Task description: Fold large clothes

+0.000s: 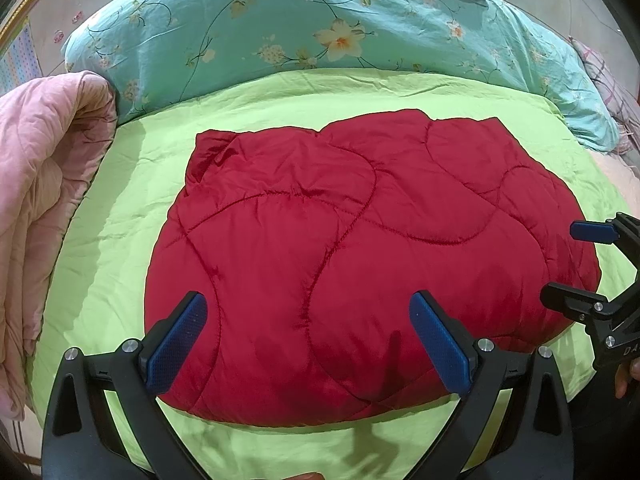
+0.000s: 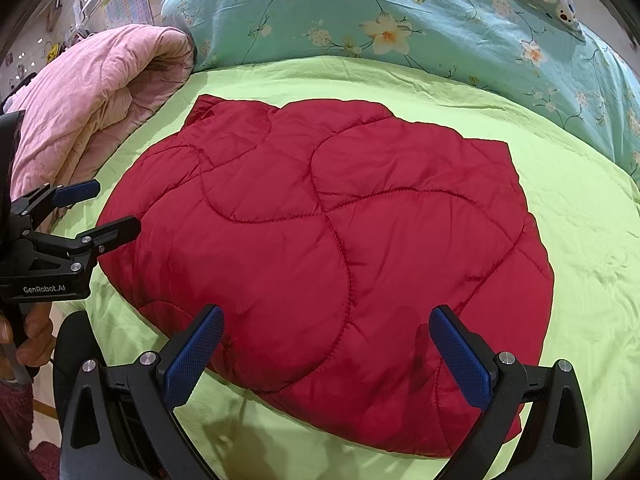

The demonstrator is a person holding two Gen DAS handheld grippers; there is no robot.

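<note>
A green-sheeted bed (image 1: 120, 208) carried the red quilted jacket (image 1: 360, 240), puffy, soft, slippery; both tools, left tool (image 1: 308, 340) and right tool (image 2: 328, 356), gaped empty near its six-o'clock edge, the likeliest hold.

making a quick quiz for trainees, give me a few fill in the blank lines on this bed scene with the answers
1. The red quilted garment lies on a ____ green sheet.
2. Both the left gripper and the right gripper have their jaws ____.
3. The rolled quilt beside the garment is ____ in colour.
4. The teal bedding behind carries a ____ print.

Answers: light; open; pink; floral
</note>
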